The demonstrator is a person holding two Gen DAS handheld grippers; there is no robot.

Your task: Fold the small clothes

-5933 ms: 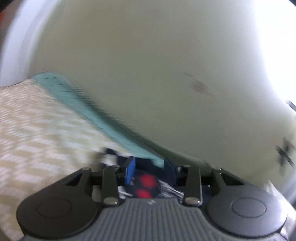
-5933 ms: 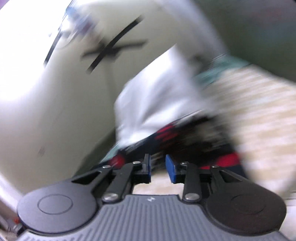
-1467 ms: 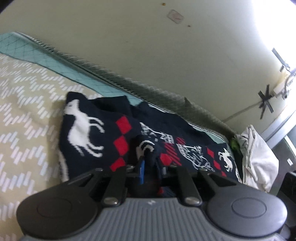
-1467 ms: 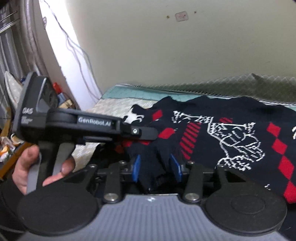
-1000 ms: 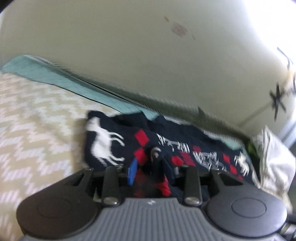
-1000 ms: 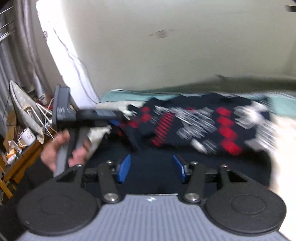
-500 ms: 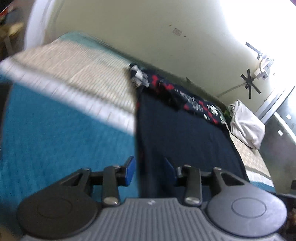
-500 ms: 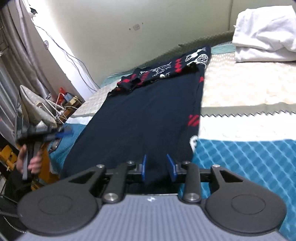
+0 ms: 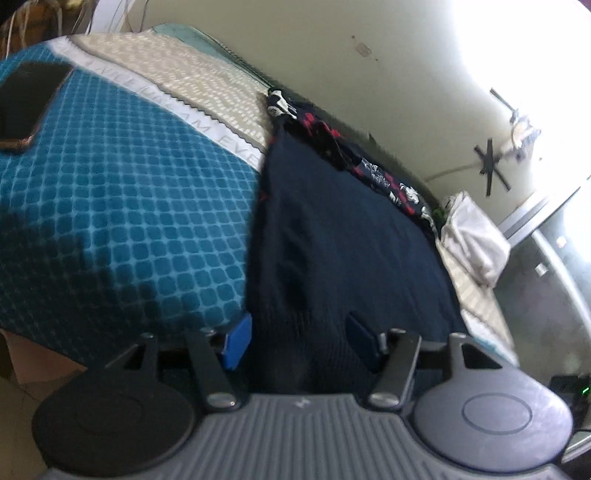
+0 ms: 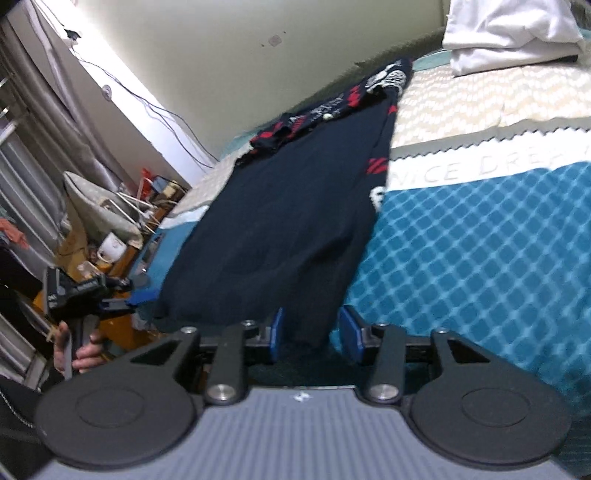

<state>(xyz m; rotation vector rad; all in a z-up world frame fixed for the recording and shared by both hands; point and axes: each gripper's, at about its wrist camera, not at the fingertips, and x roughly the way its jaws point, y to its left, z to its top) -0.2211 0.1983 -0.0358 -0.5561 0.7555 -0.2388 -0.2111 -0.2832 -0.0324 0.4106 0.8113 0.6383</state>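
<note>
The dark sweater (image 9: 351, 236) lies spread lengthwise on the bed (image 9: 122, 192), its patterned end by the wall; the left gripper (image 9: 299, 339) has just been widening, cloth between its spread jaws; the right gripper (image 10: 312, 334) likewise, hem edge between, unpinched.

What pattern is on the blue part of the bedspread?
A teal-blue diamond grid on the bedspread, clearest in the right wrist view.

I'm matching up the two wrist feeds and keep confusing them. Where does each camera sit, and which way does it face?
Left wrist: on the left tool, at the sweater's near-left corner, looking up the bed toward the wall; only its own fingers show.
Right wrist: on the right tool, at the near-right corner; the person's hand shows.
Shared: sweater, bed, white laundry.
</note>
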